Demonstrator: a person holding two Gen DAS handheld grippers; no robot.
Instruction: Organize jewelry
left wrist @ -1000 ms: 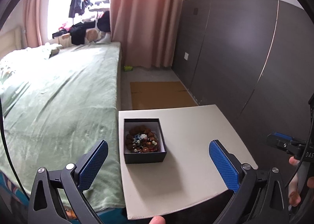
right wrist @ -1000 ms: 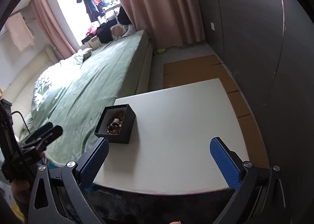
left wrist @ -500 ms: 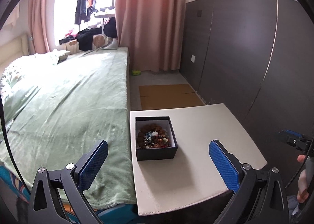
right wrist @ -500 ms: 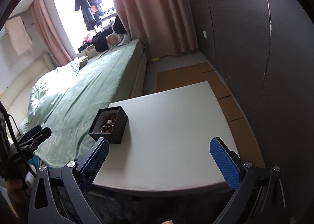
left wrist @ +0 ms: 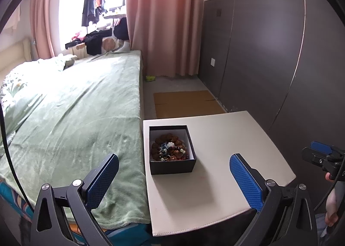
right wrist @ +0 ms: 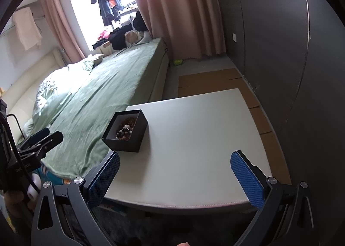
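A black box (left wrist: 171, 153) sits open-topped on the white table (left wrist: 226, 138), at the table's left edge, just beside the green bed (left wrist: 75, 112). Inside it lies a tangled heap of jewelry (left wrist: 169, 149): brown bead strands, dark beads, some pale and blue pieces. No jewelry shows on the table outside the box. That fits both a heap waiting to be sorted out and pieces already gathered in; the pictures do not settle which.

The left gripper (left wrist: 173, 179) hangs above the near edge of the table, fingers spread wide and holding nothing. The box lies straight ahead of it and a little to the left, closer to its left finger (left wrist: 102, 179) than to its right one. The box is nearly square, so it offers no long axis to line up with; its walls run roughly parallel to the table's edges.

The right gripper (right wrist: 175, 179) also stands open and empty, above the table's near edge and further right. From it the box (right wrist: 126, 133) lies ahead and well to the left, past its left finger (right wrist: 103, 177), seen corner-on.

In my judgement the left gripper is the nearer and better aligned to the box. Reaching into the heap would need the fingers narrowed to fit between the walls.
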